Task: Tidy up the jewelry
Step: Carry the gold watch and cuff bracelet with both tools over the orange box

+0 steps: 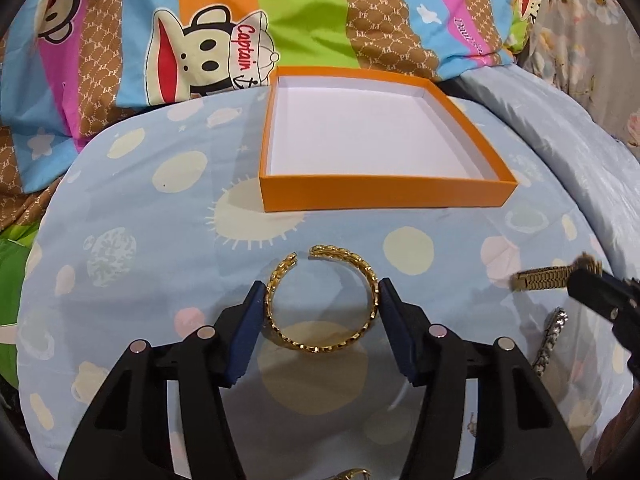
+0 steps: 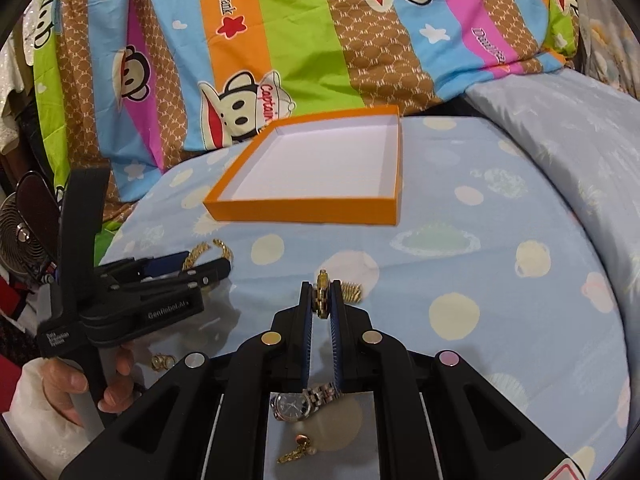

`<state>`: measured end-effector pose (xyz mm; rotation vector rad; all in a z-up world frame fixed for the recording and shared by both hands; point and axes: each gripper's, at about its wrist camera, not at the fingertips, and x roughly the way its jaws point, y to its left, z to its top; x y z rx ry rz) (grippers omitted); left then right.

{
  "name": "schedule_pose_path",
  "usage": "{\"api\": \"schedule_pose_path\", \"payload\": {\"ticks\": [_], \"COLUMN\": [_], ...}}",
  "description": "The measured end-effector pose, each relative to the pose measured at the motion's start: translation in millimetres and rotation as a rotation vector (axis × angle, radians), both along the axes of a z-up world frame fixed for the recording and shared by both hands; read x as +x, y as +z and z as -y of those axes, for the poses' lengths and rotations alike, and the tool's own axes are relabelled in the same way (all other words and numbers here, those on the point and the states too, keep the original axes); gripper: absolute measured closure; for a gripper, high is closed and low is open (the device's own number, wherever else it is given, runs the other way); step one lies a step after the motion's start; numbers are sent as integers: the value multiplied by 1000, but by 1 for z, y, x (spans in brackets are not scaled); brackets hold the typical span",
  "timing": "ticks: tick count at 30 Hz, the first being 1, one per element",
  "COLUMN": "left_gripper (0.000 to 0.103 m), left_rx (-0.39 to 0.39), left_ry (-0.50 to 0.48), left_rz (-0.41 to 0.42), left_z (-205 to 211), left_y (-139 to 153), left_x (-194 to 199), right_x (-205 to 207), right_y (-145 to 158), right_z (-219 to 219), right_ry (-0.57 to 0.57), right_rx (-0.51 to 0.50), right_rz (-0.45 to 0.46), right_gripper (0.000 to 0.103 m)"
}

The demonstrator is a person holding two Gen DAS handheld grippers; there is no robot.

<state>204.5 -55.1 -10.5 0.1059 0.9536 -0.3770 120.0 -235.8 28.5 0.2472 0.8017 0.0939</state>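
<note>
Left wrist view: orange box (image 1: 384, 192) holds nothing; left tool (image 1: 322, 300) grips gold bangle (image 1: 320, 300), right tool (image 2: 323, 300) pinches gold watch (image 2: 322, 296).

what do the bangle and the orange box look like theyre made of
Bangle: looks like polished gold-tone metal, since its braided links glint; whether solid or plated cannot be told. Orange box: seems matte cardboard, with thin straight walls, sharp folded corners and a plain white inside.

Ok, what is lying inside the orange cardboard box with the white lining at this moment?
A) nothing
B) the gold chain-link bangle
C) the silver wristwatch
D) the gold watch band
A: the orange cardboard box shows only bare white lining, while the gold chain-link bangle sits between the left gripper's fingers and the right gripper pinches a gold watch band.
</note>
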Motion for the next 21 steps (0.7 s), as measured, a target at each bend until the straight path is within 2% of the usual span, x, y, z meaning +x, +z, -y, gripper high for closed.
{"api": "schedule_pose_path", "payload": {"ticks": [6, 10, 12, 15, 21], "left_gripper": [48, 48, 48, 48, 48], "left_rx": [-75, -76, -49, -40, -6], "left_ry": [-42, -63, -54, -49, -2], "left_rz": [94, 172, 208, 198, 142], "left_z": [2, 20, 32, 54, 83], "left_y": [60, 96, 103, 99, 55], "left_x": [2, 31, 52, 95, 166], "right_x": [29, 78, 106, 151, 217], "right_y": [42, 62, 64, 57, 19], "right_z": [13, 22, 27, 33, 41], "right_ry": [22, 28, 30, 44, 48], "right_rx": [-19, -78, -98, -119, -92], "right_rz": [78, 114, 120, 117, 69], "right_gripper": [95, 95, 95, 95, 95]}}
